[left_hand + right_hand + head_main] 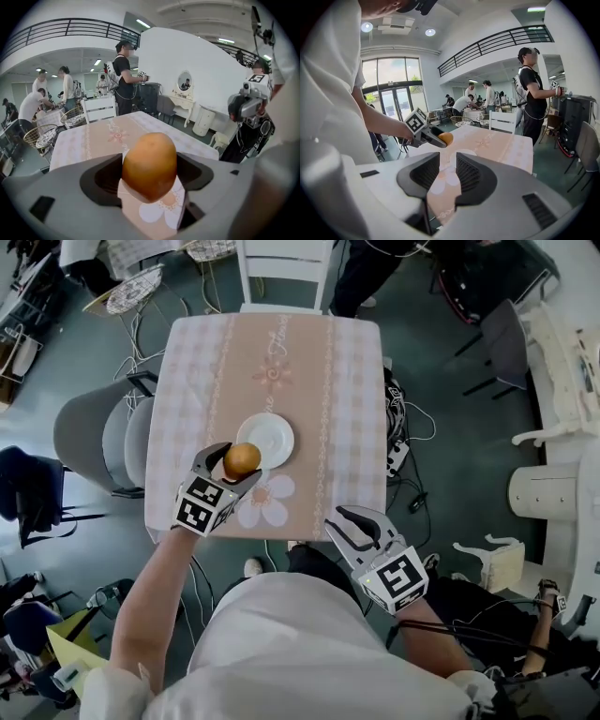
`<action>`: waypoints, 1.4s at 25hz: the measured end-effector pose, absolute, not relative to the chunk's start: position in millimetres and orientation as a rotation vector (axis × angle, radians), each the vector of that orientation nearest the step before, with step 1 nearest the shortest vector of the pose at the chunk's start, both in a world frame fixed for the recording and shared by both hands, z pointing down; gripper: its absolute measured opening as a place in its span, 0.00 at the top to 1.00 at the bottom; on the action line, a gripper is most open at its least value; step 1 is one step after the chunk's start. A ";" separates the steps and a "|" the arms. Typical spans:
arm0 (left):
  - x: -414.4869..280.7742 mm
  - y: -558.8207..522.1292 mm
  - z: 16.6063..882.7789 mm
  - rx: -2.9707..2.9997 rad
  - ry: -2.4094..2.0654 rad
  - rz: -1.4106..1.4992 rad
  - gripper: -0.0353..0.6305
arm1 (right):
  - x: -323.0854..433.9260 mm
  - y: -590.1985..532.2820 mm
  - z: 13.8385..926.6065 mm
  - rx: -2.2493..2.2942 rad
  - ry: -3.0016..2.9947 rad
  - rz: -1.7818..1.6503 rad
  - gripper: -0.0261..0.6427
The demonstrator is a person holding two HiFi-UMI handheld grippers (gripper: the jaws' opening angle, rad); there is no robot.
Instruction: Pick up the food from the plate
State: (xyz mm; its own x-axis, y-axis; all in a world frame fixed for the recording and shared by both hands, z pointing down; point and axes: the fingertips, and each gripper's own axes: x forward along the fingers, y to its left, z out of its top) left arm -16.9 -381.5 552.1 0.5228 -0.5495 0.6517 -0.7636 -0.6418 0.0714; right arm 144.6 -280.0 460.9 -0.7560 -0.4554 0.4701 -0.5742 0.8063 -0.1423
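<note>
The left hand-held gripper (pixel 236 463) pinches the food (pixel 243 458), a rounded orange-brown piece, between its two jaws. The left gripper view shows the jaws pressed against its sides, with the food standing up out of them. In the head view the food sits over the near-left rim of the plate (pixel 274 432). The right gripper view shows it held in the air, clear of the surface (pixel 281 343). The plate is white, has nothing on it and lies near the middle of the surface. A pink checked cloth with a plain centre strip covers the surface. A white flower print (pixel 267 501) on the cloth lies just near of the plate, under the left hand-held gripper.

The right hand-held gripper (pixel 333 519) hangs at the near right edge of the surface, well apart from the plate. Its jaws stand slightly apart with a narrow gap, and nothing is between them; only the cloth shows through.

A white chair (pixel 281 268) stands at the far edge of the surface and a grey chair (pixel 94 437) at its left side. Cables lie on the floor to the right of the surface. In the right gripper view a person in dark clothes (pixel 532 93) stands beyond the far right corner, and more people are gathered farther back.
</note>
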 end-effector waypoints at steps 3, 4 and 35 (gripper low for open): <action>-25.4 -359.9 521.6 2.433 -1.107 0.748 0.40 | 130.2 -271.8 457.2 0.758 -2.580 0.363 0.78; -28.6 -352.9 510.8 2.439 -1.113 0.713 0.40 | 125.2 -268.9 456.3 0.754 -2.582 0.355 0.78; -119.7 -105.8 363.1 2.633 -1.097 0.296 0.40 | -14.8 -116.3 426.1 0.764 -2.598 0.200 0.81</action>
